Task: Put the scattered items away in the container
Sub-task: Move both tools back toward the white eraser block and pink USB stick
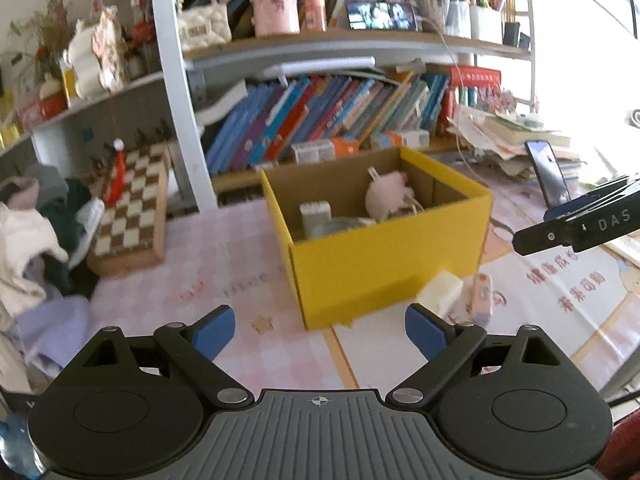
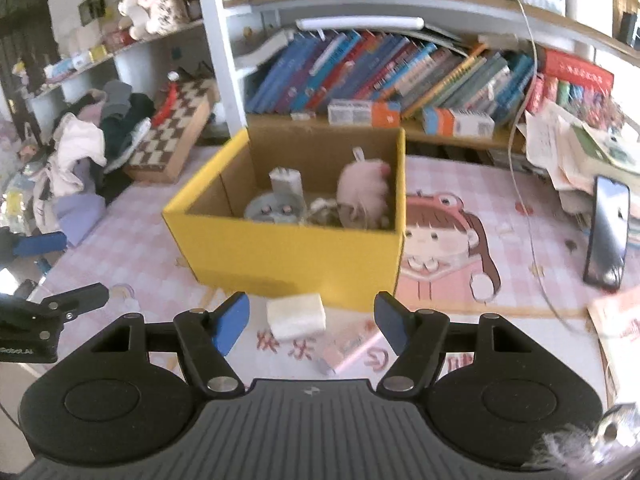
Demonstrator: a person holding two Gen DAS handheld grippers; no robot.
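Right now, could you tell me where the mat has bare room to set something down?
Free: the pink mat between the chessboard and the yellow box. Crowded: before the box, where the white block and pink packet lie, and the clothes pile.

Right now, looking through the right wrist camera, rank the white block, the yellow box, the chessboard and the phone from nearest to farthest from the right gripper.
1. White block, on the mat just ahead of the open right gripper.
2. Yellow box, directly behind the block.
3. Phone, propped far right, and chessboard, back left: too close to call.
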